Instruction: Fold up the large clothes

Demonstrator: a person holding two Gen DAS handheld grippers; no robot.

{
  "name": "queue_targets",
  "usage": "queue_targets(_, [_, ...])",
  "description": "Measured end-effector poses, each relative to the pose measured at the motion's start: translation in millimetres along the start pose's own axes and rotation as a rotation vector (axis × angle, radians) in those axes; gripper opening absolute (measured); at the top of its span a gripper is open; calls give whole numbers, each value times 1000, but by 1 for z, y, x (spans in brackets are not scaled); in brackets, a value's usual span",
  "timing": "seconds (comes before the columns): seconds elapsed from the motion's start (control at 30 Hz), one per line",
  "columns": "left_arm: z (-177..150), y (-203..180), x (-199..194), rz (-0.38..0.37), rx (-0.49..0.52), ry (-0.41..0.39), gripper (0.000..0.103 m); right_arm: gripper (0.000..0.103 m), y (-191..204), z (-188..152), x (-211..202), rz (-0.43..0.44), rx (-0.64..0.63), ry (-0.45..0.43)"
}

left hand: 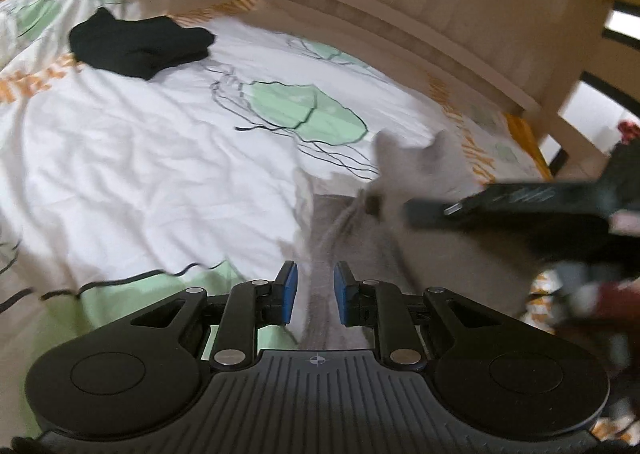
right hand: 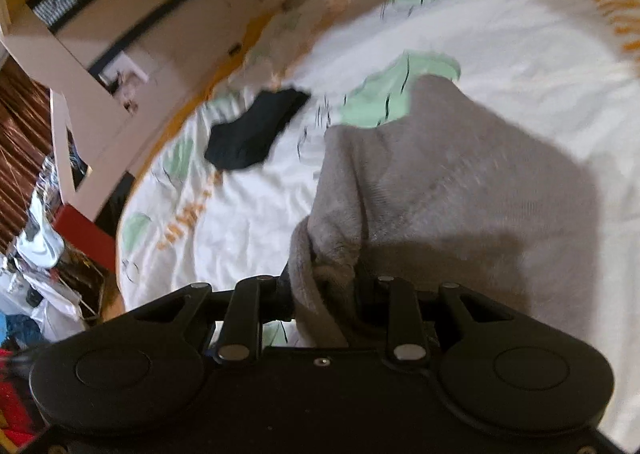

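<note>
Your right gripper [right hand: 324, 290] pinches the soft grey sweater's [right hand: 460, 181] bunched edge (limp, light); your left gripper [left hand: 316, 292] is spread—take the hem.

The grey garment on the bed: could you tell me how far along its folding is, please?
Done: a black garment already lies folded on the duvet. In hand: the right gripper is shut on the grey garment, lifting an edge; the left gripper is open above it. Left: completing the fold.

The left gripper [left hand: 316, 292], jaws apart, hovers over grey cloth [left hand: 360, 246] on the patterned bedspread [left hand: 140, 157].
</note>
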State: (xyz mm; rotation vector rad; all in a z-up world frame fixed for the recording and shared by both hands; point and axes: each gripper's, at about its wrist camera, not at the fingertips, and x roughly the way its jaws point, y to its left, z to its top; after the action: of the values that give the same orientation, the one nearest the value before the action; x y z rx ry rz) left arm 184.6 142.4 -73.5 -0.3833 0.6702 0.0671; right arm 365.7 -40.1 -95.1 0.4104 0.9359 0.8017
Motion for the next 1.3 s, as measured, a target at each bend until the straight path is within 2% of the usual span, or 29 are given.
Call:
queue_targets(0.2, [-2,9,-7,14,-33,-12,20,38,2,-26,40,1,20,10])
queue_targets(0.23, [-2,9,-8,14,-32,-14,20,41,4,-27,42,6,-2,12])
queue_targets(0.3, [0,7,-10,12,-19,-16,20,55,8,-25,40,48,-36,3])
queue_targets(0.4, [3,0,-18,13,26,-43,20,63,7,-20,17,134,-20,-29])
queue_targets(0.47, [7,-9,-26,14,65,-73,21,66,6,-14,-6,176,-11,-86])
queue_targets(0.53, [12,-20,-30,5,106,-98,26,70,0,-8,-37,204,3,-151])
queue_targets(0.63, [16,-38,-25,-38,177,-93,29,72,-13,-4,-71,166,13,-220])
queue_targets(0.73, [13,-56,-10,-87,248,-37,32,72,-27,-10,-97,43,-15,-251])
queue_targets(0.77, [11,-62,-3,-97,274,-10,32,71,-31,-13,-102,-6,-28,-245])
queue_targets(0.83, [3,-70,16,-105,315,47,33,58,-39,-23,-106,-86,-51,-212])
queue_targets(0.9, [-5,-72,35,-91,340,86,33,25,-42,-35,-102,-156,-90,-164])
queue_targets(0.97, [-15,-69,55,-47,357,127,33,24,-42,-49,-91,-200,-123,-125])
queue_targets(1.03, [-22,-62,69,-45,341,169,32,23,-48,-64,-85,-208,-145,-105])
queue_targets(1.1, [-23,-60,69,-47,343,169,32,22,-52,-72,-83,-212,-152,-97])
queue_targets(1.2, [-22,-63,68,-37,366,170,33,22,-50,-62,-93,-205,-156,-84])
queue_targets(1.3, [-22,-63,66,-36,367,167,33,24,-41,-50,-102,-184,-196,-148])
